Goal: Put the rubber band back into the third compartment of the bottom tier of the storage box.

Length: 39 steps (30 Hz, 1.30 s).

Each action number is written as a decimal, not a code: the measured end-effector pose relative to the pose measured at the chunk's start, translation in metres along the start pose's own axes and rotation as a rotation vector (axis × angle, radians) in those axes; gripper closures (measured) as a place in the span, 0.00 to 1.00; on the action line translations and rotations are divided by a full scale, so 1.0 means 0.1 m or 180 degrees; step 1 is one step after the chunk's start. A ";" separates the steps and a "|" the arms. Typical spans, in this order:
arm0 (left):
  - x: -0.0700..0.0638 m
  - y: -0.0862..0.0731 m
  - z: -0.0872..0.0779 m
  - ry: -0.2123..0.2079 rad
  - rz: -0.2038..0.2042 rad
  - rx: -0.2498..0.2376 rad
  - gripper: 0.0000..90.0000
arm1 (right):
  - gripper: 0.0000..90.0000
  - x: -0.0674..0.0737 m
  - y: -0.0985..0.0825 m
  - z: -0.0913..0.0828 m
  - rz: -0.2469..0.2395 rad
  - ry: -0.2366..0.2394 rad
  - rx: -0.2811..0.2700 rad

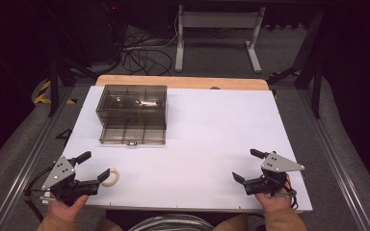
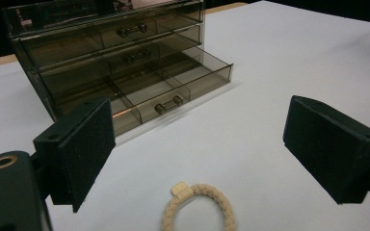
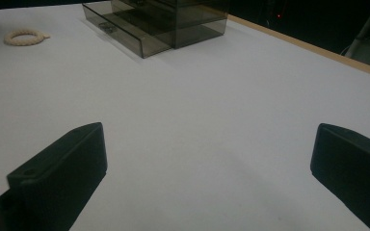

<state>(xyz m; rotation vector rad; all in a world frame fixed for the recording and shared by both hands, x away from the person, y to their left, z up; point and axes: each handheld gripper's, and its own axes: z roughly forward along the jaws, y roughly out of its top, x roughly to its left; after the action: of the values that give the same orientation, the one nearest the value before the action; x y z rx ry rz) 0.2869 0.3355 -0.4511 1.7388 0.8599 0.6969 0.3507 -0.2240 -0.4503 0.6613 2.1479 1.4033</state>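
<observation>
A smoky clear drawer box [image 1: 132, 113] stands at the table's far left, its bottom drawer [image 2: 173, 91] pulled out. A beige braided ring [image 1: 111, 176] lies flat near the front left edge. My left gripper [image 1: 94, 167] is open, its jaws spread wide just behind the ring [image 2: 198, 209], not touching it. My right gripper [image 1: 248, 166] is open at the front right over bare table, with nothing between its jaws. In the right gripper view the ring [image 3: 26, 36] and the box [image 3: 159, 21] lie far off.
The white table sheet [image 1: 212, 130] covers a wooden top whose edge [image 1: 183, 81] shows at the back. Beyond it are a desk frame [image 1: 217, 33], cables on the floor and metal rails along both sides.
</observation>
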 end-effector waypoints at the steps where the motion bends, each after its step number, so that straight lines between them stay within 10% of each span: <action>1: 0.00 0.00 0.00 -0.0002 -0.0007 0.0000 0.13 | 0.00 0.00 0.00 0.00 -0.0002 0.0000 -0.0005; 39: 0.08 0.27 0.12 -0.0204 -0.0031 0.0059 0.14 | 0.00 0.05 0.02 0.05 -0.0020 0.0102 -0.0011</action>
<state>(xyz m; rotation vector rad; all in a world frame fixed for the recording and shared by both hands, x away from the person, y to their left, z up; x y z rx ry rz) 0.3069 0.3296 -0.4283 1.7630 0.8327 0.6252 0.3504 -0.2170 -0.4513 0.6341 2.1699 1.4233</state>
